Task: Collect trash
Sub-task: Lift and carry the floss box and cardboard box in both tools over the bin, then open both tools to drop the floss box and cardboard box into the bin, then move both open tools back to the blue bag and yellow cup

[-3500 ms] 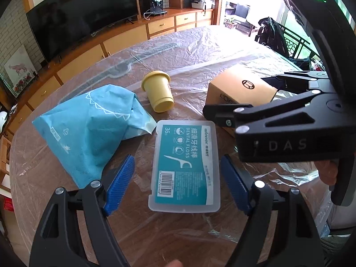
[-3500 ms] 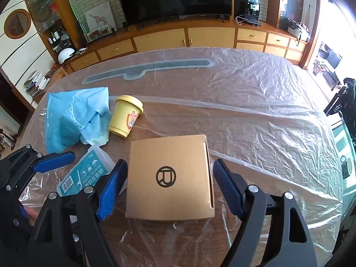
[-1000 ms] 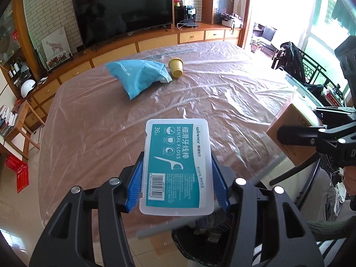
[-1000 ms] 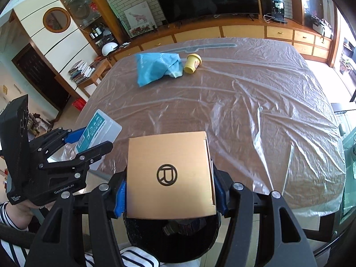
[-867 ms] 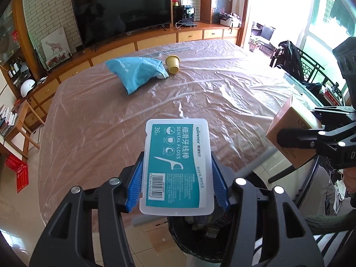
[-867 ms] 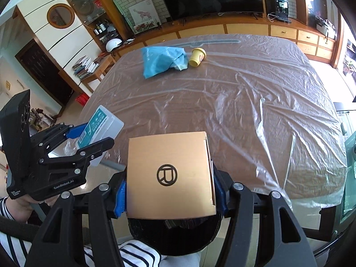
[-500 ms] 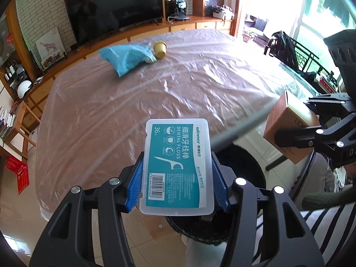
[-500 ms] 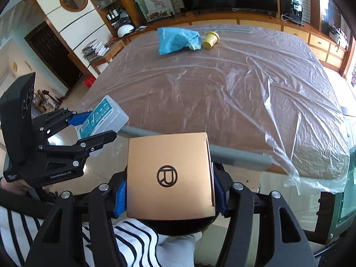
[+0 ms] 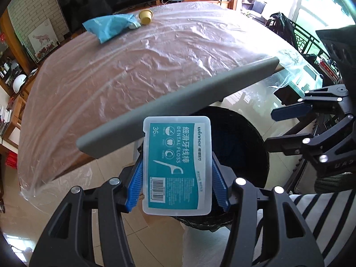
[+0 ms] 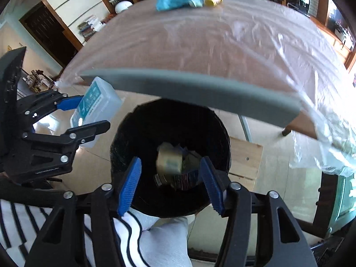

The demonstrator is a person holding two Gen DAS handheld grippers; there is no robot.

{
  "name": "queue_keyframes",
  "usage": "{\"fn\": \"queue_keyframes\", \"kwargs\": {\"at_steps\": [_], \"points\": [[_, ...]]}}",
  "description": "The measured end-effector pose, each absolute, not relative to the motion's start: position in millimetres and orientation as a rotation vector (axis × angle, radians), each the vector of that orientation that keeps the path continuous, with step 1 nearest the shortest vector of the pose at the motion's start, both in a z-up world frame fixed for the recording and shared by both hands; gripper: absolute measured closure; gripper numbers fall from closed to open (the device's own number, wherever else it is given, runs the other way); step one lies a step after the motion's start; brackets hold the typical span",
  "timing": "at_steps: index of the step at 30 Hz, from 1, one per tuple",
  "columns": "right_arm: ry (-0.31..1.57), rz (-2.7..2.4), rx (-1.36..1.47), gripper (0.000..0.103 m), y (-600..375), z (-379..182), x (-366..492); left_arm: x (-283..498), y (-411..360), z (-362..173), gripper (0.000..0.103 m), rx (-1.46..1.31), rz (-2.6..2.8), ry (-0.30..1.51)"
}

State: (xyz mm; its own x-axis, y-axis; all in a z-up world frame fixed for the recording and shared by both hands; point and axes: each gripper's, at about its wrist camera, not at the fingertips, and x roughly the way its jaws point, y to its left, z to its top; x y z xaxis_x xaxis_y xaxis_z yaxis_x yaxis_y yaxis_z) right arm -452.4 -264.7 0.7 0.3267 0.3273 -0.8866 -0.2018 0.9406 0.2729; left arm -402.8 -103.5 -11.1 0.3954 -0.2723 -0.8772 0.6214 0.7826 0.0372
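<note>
**Floss box held at the bin, cardboard box inside it**

We see our left tongs (image 9: 176, 175) clamped on a clear plastic floss box (image 9: 176, 166), its teal label reading "winner", "DENTAL FLOSS" and "36", held just beside the rim of the black bin (image 10: 169, 120). Our right tongs (image 10: 170, 181) stand wide open over the bin, gripping nothing. A brown cardboard box (image 10: 169, 162) lies blurred inside the bin. Beyond the bin, at the table's (image 9: 133, 66) far end, lie a blue bag (image 9: 111, 25) and a yellow cup (image 9: 146, 16), close together.
</note>
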Motion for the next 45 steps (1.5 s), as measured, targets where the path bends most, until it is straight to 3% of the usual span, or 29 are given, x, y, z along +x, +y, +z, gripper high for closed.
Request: {"fn": "queue_keyframes", "kwargs": {"at_steps": [17, 18, 19, 21, 25, 31, 32, 33, 36, 37, 40, 45], "points": [[1.276, 0.304, 0.112, 0.049, -254.1, -47.1, -439.5, -409.0, -119.1, -78.7, 0.048, 0.477, -0.605, 1.139], [1.28, 0.303, 0.115, 0.049, -254.3, -48.7, -439.2, -408.4, -119.1, -80.9, 0.045, 0.474, -0.607, 1.14], [1.281, 0.301, 0.116, 0.049, -255.1, -49.2, -439.6, -407.6, -118.9, -82.5, 0.032, 0.468, -0.608, 1.14], [1.278, 0.293, 0.114, 0.047, -255.4, -49.3, -439.0, -407.0, -117.7, -81.2, 0.02, 0.454, -0.611, 1.128], [1.267, 0.29, 0.142, 0.032, -261.0, -45.4, -441.3, -407.9, -114.1, -76.7, 0.019, 0.435, -0.618, 1.126], [1.184, 0.303, 0.139, 0.028, -271.2, -6.7, -454.6, -419.6, -104.2, -40.8, 0.019, 0.391, -0.648, 1.068], [1.151, 0.313, 0.151, 0.026, -274.5, 6.2, -457.4, -422.2, -101.2, -28.1, 0.019, 0.372, -0.663, 1.044], [1.106, 0.312, 0.159, 0.017, -279.0, 22.6, -459.5, -424.0, -97.7, -18.8, 0.019, 0.358, -0.672, 1.025], [0.982, 0.254, 0.141, 0.009, -288.7, 58.8, -455.7, -421.9, -89.7, 21.6, 0.004, 0.299, -0.678, 0.932], [0.939, 0.227, 0.131, 0.006, -291.9, 71.0, -449.5, -417.4, -86.4, 36.4, 0.003, 0.278, -0.674, 0.884], [0.858, 0.183, 0.123, 0.006, -299.1, 94.5, -421.1, -386.8, -80.7, 64.8, 0.003, 0.235, -0.613, 0.821], [0.893, 0.03, 0.181, 0.007, -307.1, 101.0, -341.6, -306.7, -73.1, 79.7, 0.003, 0.158, -0.458, 0.843]]}}
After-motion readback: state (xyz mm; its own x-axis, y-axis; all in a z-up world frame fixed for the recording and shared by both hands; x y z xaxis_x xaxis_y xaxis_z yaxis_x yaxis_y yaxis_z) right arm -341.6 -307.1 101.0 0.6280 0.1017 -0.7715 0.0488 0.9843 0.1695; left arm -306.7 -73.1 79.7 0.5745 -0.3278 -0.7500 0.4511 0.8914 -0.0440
